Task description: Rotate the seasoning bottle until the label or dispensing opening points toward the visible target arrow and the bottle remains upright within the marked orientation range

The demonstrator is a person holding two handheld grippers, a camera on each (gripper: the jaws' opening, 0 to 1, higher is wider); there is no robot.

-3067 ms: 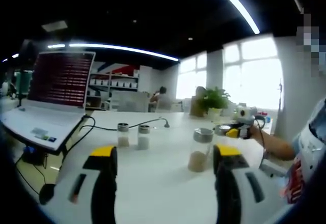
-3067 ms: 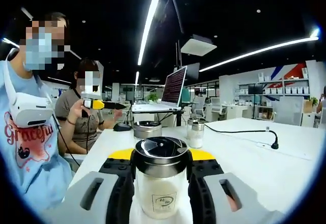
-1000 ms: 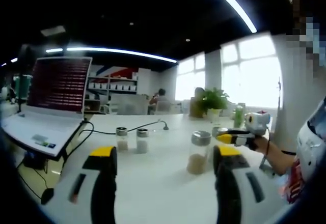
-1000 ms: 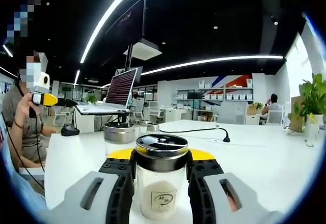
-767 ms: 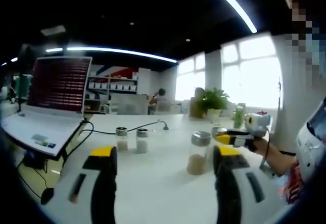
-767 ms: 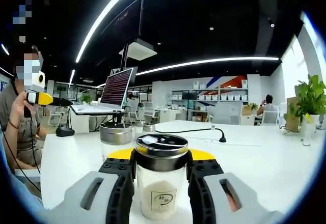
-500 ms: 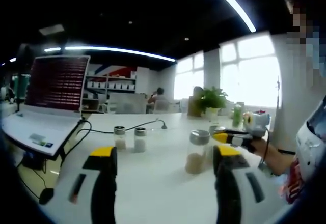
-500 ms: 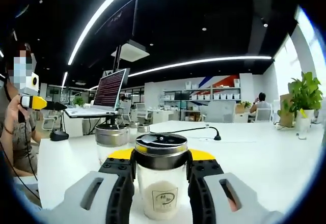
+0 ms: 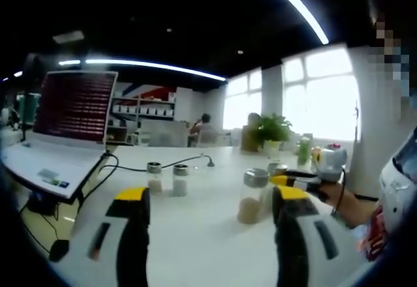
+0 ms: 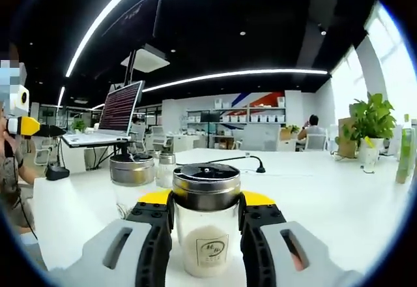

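Found bottle (image 10: 206, 225) upright on desk (image 10: 339, 196), clamped between jaws of right hand-held gripper (image 10: 207, 225), label facing that camera, long axis vertical; left hand-held gripper (image 9: 212, 235) wide apart, empty, well off; no target arrow discernible.

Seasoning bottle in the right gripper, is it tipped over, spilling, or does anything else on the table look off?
Nothing stands out. The seasoning bottle sits upright between the right gripper's jaws, lid on, nothing spilled. The other jar and the two small shakers also stand upright on the white table.
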